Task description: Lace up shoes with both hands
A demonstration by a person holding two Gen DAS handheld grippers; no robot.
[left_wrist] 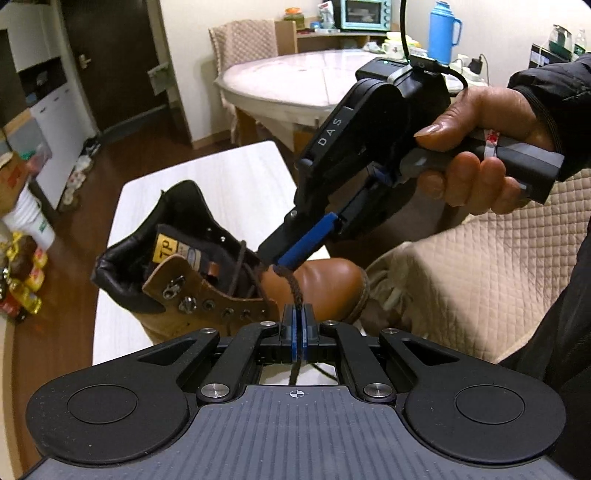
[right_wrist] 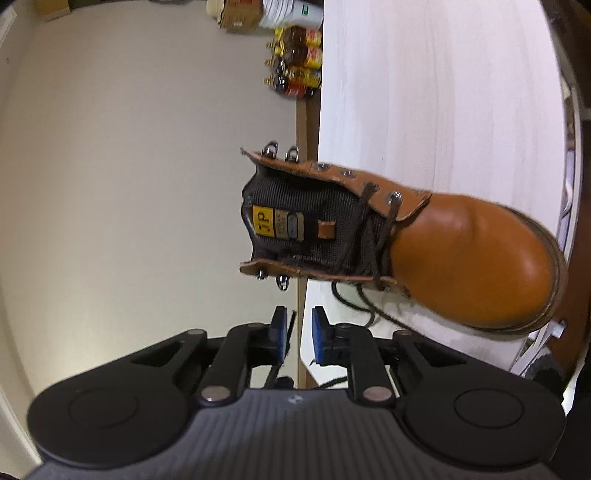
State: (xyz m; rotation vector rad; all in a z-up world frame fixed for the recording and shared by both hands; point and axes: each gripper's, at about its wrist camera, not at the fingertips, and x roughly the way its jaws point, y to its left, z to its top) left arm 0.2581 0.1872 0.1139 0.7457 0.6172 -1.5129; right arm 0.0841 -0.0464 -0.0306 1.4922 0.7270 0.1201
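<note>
A tan leather boot [left_wrist: 321, 280] [right_wrist: 472, 251] lies on a small white table [left_wrist: 207, 173] [right_wrist: 424, 92], tongue up and laced only through the lowest eyelets. My left gripper [left_wrist: 297, 321] is shut on the dark brown lace [left_wrist: 290, 288] just in front of the toe. From there the lace runs up to the tip of my right gripper [left_wrist: 271, 262], which a hand [left_wrist: 480, 147] holds over the boot. In the right wrist view the right gripper [right_wrist: 299, 321] has its blue pads apart. The thin lace end [right_wrist: 291, 321] stands between them, close to the left pad.
A quilted beige cover [left_wrist: 480, 266] lies right of the table. Behind stand a round table [left_wrist: 295, 77] with a blue flask [left_wrist: 443, 29] and a covered chair [left_wrist: 243, 40]. Bottles [left_wrist: 22, 280] [right_wrist: 295, 66] and buckets sit on the floor at the left.
</note>
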